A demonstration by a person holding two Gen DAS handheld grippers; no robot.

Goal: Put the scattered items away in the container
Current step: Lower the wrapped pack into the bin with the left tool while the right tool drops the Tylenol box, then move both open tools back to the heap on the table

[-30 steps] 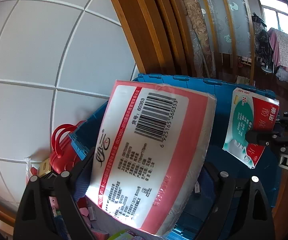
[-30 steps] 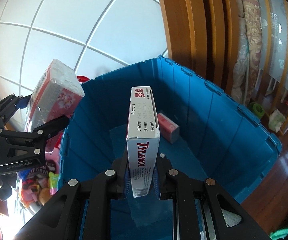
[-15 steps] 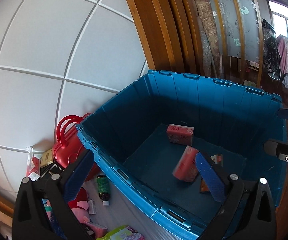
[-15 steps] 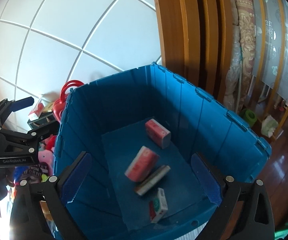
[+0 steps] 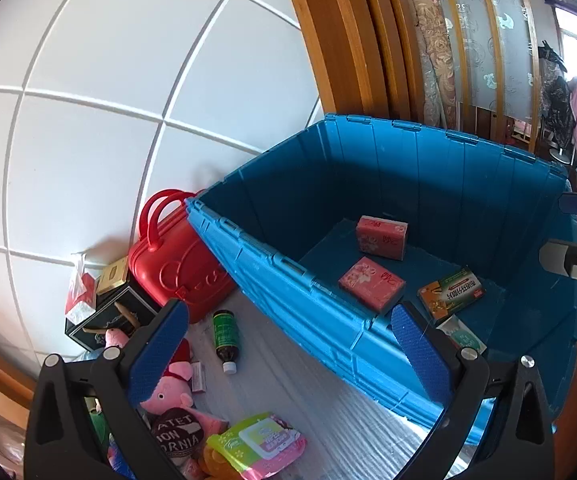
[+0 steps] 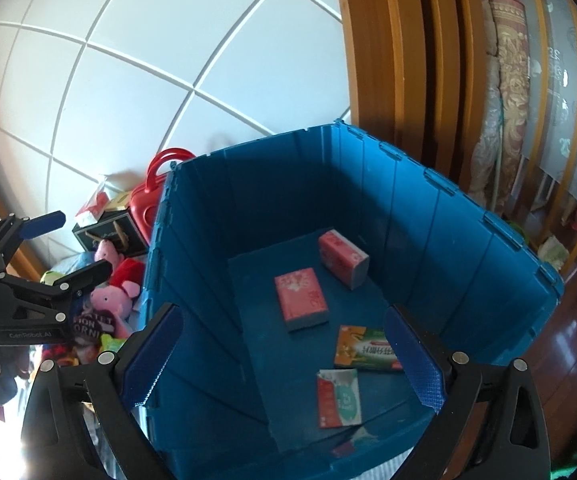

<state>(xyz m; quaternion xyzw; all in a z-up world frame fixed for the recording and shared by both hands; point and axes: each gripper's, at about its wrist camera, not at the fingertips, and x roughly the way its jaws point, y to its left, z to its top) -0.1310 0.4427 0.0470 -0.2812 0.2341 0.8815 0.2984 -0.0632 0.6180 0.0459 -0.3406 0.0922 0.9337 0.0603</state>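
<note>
I hold both tools empty: the left tool [image 5: 288, 344] has its jaws spread wide with nothing between the pads, and the right tool [image 6: 284, 356] is spread the same way above the open blue container [image 6: 468, 240]. The container already holds two pink tissue packs [image 6: 302, 299], an orange-and-green box [image 6: 366, 350] and a red-and-teal box [image 6: 338, 398], all lying flat on its floor. The step in hand is therefore the transition from release to the next pick. The remaining scattered items lie outside the container, beside its left wall: a green bottle [image 5: 225, 334] on its side, a pink plush toy [image 5: 168, 390], a green-and-pink wipes packet [image 5: 262, 442], a red handled case [image 5: 176, 268] and a black box [image 5: 104, 318] against the white wall. I judge the left tool best placed for the next pick, since it faces that pile. The next move calls for lowering the left tool toward one item, aligning the pads across its narrow dimension, then closing; the bottle may roll if nudged
</note>
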